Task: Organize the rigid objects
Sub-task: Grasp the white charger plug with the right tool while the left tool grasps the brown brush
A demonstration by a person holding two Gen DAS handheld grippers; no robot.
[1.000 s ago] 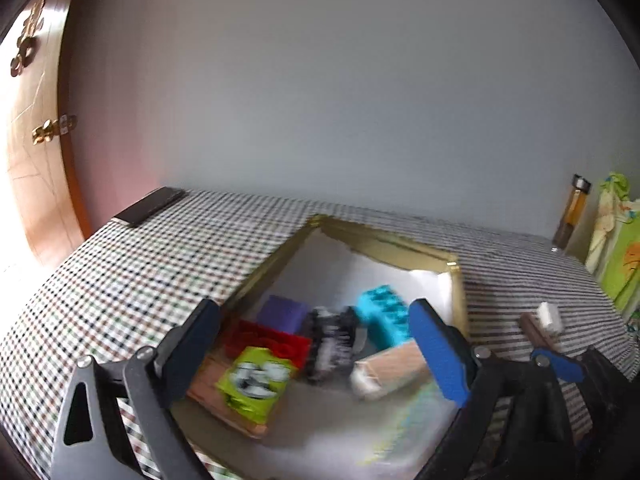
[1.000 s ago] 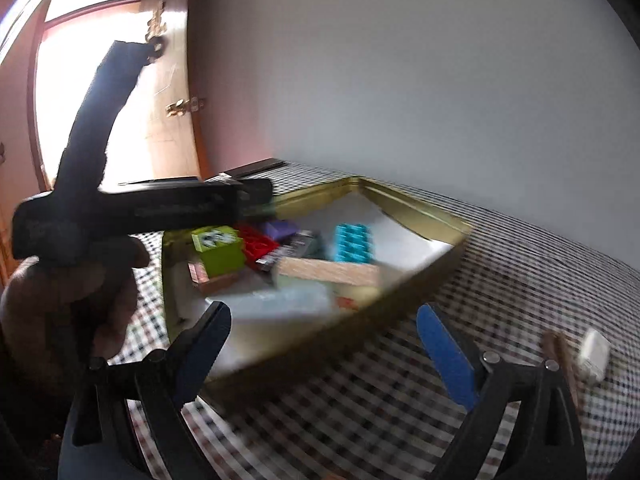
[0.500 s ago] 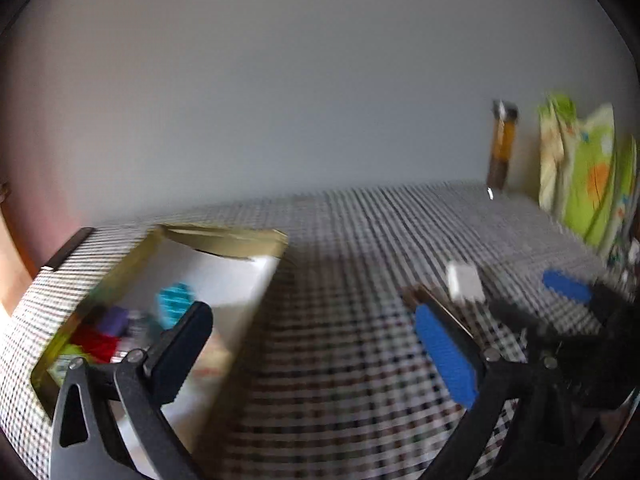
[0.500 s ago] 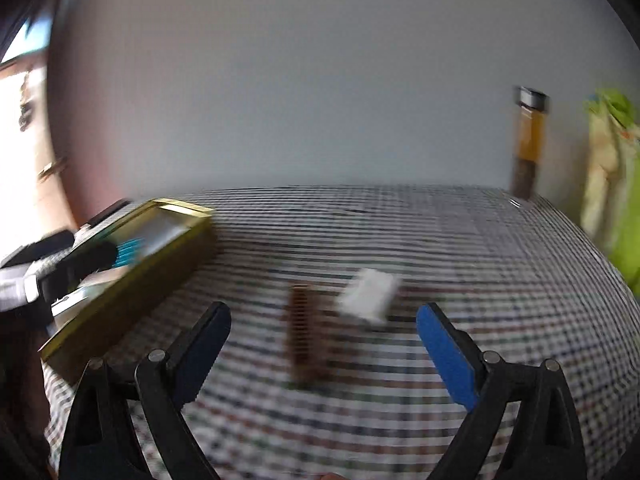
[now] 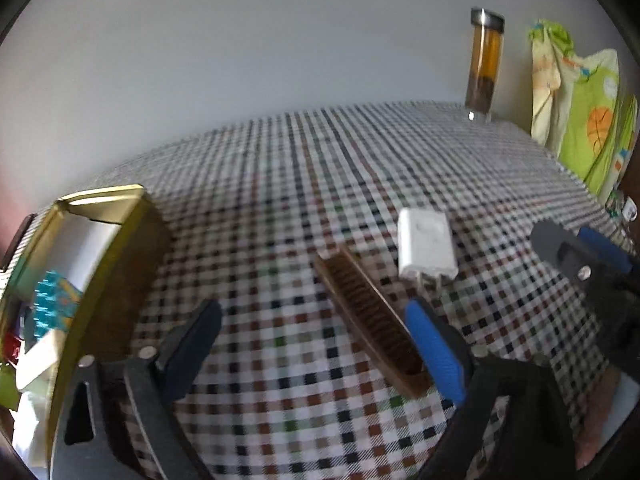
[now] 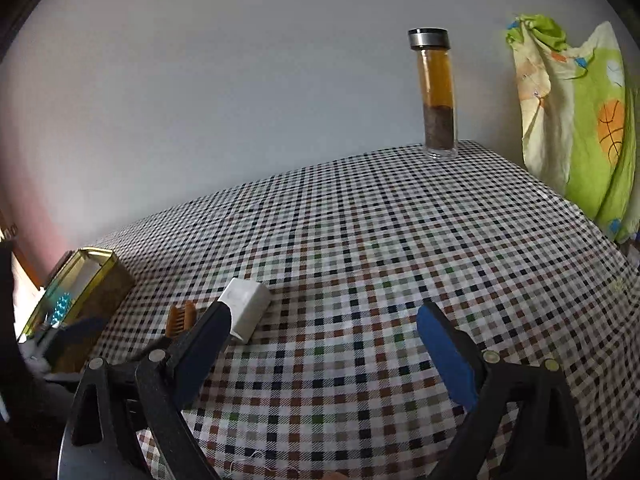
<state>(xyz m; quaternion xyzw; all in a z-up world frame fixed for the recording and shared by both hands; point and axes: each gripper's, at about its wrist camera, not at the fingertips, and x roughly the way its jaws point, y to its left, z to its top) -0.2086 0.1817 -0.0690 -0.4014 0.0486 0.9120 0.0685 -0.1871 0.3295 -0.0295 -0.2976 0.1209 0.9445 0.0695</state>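
Several toy bricks (image 5: 52, 304) in gold tin (image 5: 120, 280)

On the worktop (image 6: 360, 248) the comb (image 5: 370, 320) lies just left of the charger plug (image 5: 426, 246). The tin (image 5: 116, 264) sits well apart at the left, a toy brick (image 5: 54, 306) inside it. The bottle (image 6: 436, 92) stands at the far edge; the cloth (image 6: 576, 120) hangs to its right.

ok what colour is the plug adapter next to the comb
White; the plug adapter shows best in the left wrist view, lying beside the brown comb.
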